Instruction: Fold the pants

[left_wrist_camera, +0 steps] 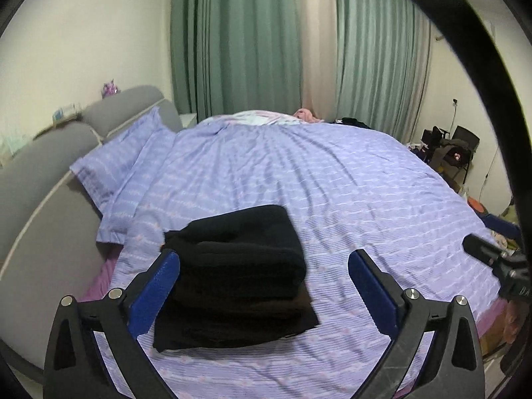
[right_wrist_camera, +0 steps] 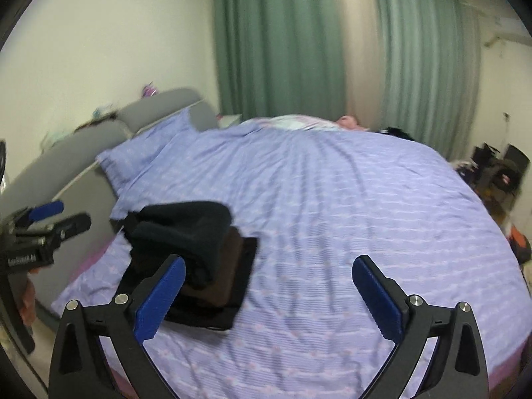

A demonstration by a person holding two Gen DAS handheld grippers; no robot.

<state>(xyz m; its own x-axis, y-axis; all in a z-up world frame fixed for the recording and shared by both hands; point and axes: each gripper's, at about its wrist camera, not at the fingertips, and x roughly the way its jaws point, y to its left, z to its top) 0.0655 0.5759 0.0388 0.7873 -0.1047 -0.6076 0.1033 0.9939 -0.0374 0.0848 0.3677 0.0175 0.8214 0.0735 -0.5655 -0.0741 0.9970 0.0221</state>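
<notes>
A stack of folded dark pants (left_wrist_camera: 236, 276) lies on the lilac striped bedspread (left_wrist_camera: 299, 179) near the bed's front left. The top pair is black; a brown pair shows under it in the right wrist view (right_wrist_camera: 199, 249). My left gripper (left_wrist_camera: 264, 262) is open and empty, held just above the stack, its left finger beside the stack's left edge. My right gripper (right_wrist_camera: 269, 269) is open and empty, to the right of the stack, over bare bedspread (right_wrist_camera: 332, 199). The left gripper also shows at the left edge of the right wrist view (right_wrist_camera: 50, 219).
A lilac pillow (left_wrist_camera: 116, 166) and grey padded headboard (left_wrist_camera: 50, 179) lie to the left. Green curtains (left_wrist_camera: 232, 40) hang behind the bed. A pink item (left_wrist_camera: 304, 113) and dark clothes (left_wrist_camera: 355, 121) lie at the far edge. Clutter and a chair (left_wrist_camera: 455, 153) stand at right.
</notes>
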